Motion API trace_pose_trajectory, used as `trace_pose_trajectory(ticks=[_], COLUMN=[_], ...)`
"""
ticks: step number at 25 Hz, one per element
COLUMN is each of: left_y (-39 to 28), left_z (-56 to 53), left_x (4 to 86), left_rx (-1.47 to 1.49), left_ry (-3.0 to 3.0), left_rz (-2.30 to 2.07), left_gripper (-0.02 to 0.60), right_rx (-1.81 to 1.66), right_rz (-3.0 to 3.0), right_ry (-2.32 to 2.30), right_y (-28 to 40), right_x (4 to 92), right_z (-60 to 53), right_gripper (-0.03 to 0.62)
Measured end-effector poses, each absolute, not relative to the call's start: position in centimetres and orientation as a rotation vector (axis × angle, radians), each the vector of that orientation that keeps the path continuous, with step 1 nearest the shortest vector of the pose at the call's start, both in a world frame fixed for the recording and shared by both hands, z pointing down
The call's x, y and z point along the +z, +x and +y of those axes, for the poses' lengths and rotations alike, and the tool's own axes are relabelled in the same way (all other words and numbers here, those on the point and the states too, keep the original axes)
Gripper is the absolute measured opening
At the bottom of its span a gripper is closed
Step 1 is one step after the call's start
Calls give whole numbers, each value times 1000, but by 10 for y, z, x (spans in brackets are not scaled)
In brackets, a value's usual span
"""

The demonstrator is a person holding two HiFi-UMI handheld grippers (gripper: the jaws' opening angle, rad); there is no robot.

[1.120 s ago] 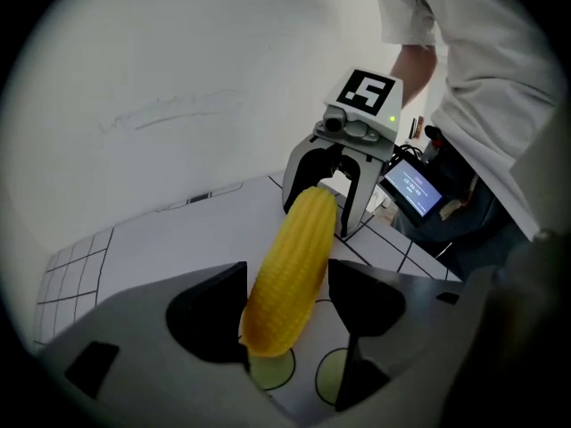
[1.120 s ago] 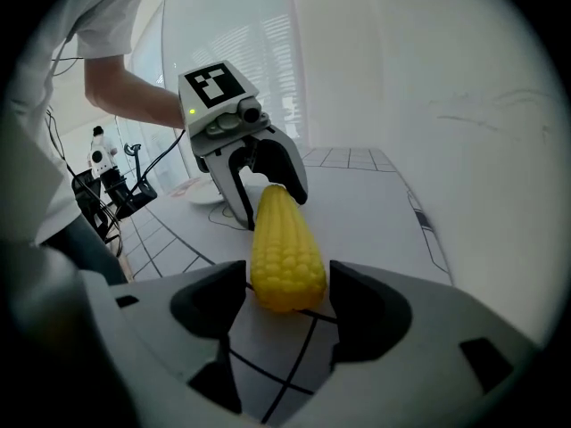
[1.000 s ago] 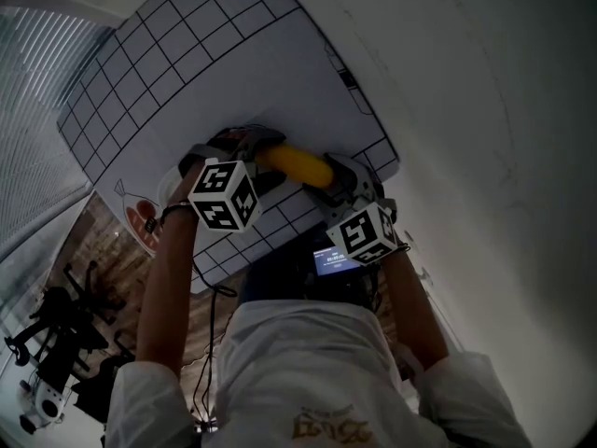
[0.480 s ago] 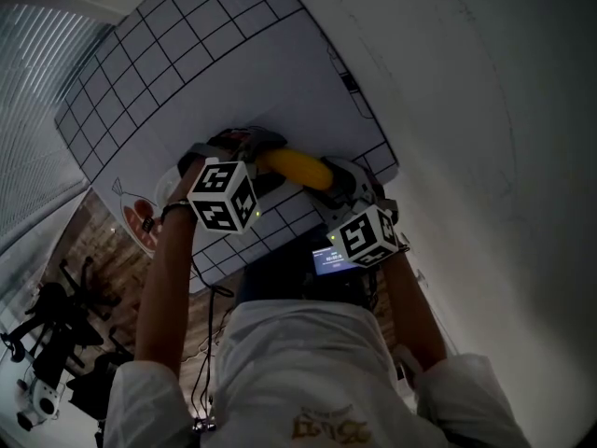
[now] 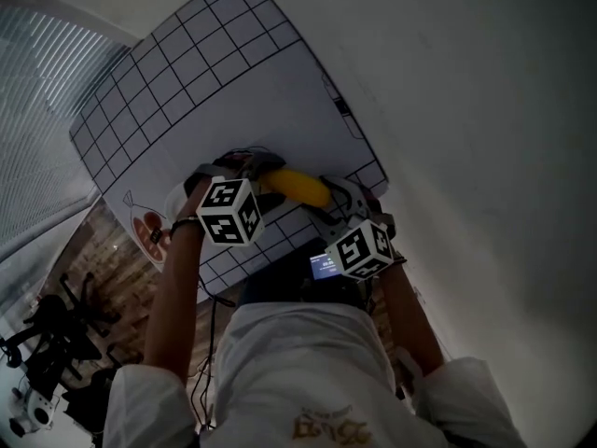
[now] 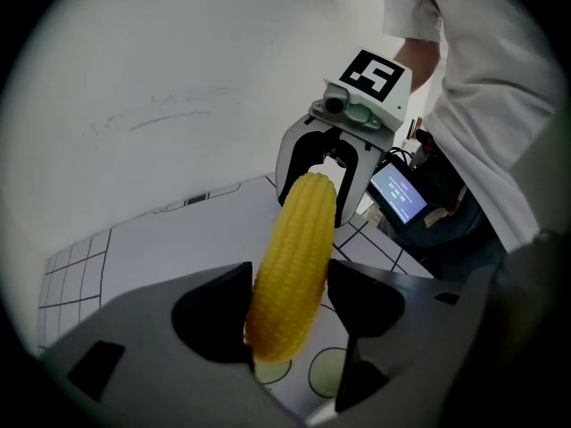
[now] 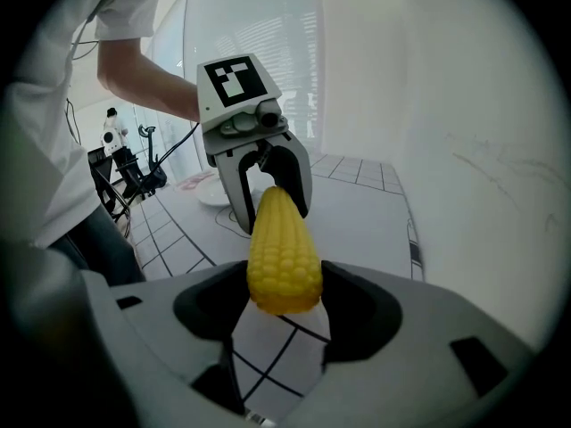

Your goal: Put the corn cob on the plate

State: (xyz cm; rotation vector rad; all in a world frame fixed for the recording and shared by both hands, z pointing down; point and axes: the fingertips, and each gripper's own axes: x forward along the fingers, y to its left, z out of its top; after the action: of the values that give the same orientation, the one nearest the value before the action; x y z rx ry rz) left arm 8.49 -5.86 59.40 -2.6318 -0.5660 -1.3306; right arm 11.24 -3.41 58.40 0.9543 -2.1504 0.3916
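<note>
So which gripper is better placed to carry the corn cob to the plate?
Probably left. The plate lies close by the left gripper, which grips the corn cob. The right gripper, whose jaws have just been closing on the other end, is farther away.

White T-shirt (image 5: 308,367); grey left tool (image 6: 287,306), right tool (image 7: 285,306), black-and-white marker cubes (image 5: 231,211).

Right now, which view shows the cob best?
The left gripper view: the cob runs nearly full length there, bright, with clear kernel rows. The right gripper view shows it end-on and foreshortened. The head view shows it small and dim, with both ends hidden.
</note>
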Motion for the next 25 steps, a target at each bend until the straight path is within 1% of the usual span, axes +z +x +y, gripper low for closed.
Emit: trace_pose_trajectory(ticks=[12,25], left_y=[78,18], left_z=[-66,-84], left_x=[567,557], left_rx=[-1337,-1403], left_ry=[-2633,-2737], left_rz=[-500,-222], left_gripper=[273,273], right_rx=[358,228], right_rz=[-2162,-2238], right_ry=[916,681], right_y=[107,52], right_x=[558,548], right_z=[-42,-67], right_gripper=[258,258])
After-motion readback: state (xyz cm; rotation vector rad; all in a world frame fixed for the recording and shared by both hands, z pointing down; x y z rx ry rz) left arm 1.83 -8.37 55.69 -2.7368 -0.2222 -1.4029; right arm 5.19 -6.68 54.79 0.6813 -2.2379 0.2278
